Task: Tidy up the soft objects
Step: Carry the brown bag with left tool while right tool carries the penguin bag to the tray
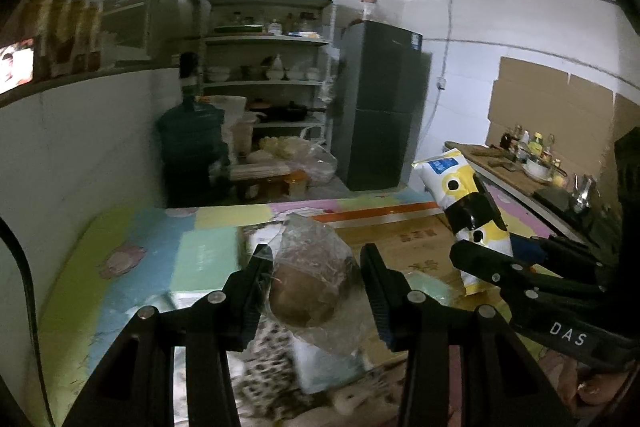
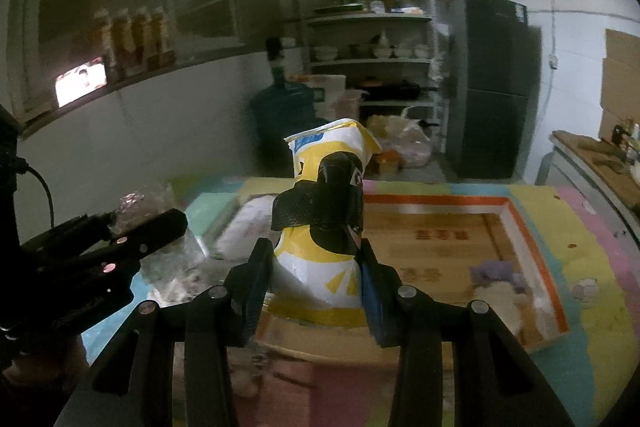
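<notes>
Both grippers loaded, carry step judged under way. Left gripper (image 1: 316, 291) jaws part-way in, pinching a clear plastic bag (image 1: 316, 267) with a brown lump inside; right gripper (image 2: 318, 283) jaws likewise clamped on the yellow-and-white snack packet (image 2: 328, 227), held upright. Landmark: shallow cardboard box (image 2: 532, 211) with orange rim, lying on the pastel foam mat (image 2: 592, 267). Packet hangs over the box's near-left part; bag sits left of the box, over mixed clutter. Pale soft items (image 2: 504, 287) already in the box's right end. Next move probably: lower clear of the rim, then release. Box centre open; left gripper close beside the right, so little side room
</notes>
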`<state>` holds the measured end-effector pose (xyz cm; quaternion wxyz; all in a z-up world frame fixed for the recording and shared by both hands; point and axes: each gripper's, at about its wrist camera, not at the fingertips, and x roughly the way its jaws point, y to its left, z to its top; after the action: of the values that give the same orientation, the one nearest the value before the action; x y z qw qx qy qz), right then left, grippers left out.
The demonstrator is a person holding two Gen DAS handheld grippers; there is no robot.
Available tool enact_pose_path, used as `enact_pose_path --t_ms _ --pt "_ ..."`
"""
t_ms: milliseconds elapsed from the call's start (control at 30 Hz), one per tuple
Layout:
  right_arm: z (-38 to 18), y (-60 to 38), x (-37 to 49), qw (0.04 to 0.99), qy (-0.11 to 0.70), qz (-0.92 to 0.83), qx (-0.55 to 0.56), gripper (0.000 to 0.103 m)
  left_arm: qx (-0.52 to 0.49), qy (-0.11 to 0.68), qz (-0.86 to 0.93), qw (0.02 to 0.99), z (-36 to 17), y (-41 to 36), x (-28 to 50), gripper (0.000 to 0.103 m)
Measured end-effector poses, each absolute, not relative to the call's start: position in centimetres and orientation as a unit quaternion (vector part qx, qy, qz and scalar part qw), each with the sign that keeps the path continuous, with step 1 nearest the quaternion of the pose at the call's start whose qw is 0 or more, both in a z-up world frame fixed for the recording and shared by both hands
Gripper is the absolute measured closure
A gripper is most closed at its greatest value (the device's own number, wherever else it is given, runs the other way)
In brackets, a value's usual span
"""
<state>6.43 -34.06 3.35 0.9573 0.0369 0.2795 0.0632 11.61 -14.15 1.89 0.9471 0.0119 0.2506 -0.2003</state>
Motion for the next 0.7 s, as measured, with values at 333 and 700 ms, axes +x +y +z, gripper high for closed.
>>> enact_pose_path --t_ms 333,700 --pt "3.0 -40.3 5.0 0.96 0.275 0.015 0.05 0.06 0.017 0.251 -0.225 0.941 2.0 -19.5 12.6 0.057" --pt "1.8 -47.3 4.5 0.955 0.287 -0.037 0.07 0.06 0.023 0.274 -0.247 0.929 0.6 -25.4 15.0 0.057"
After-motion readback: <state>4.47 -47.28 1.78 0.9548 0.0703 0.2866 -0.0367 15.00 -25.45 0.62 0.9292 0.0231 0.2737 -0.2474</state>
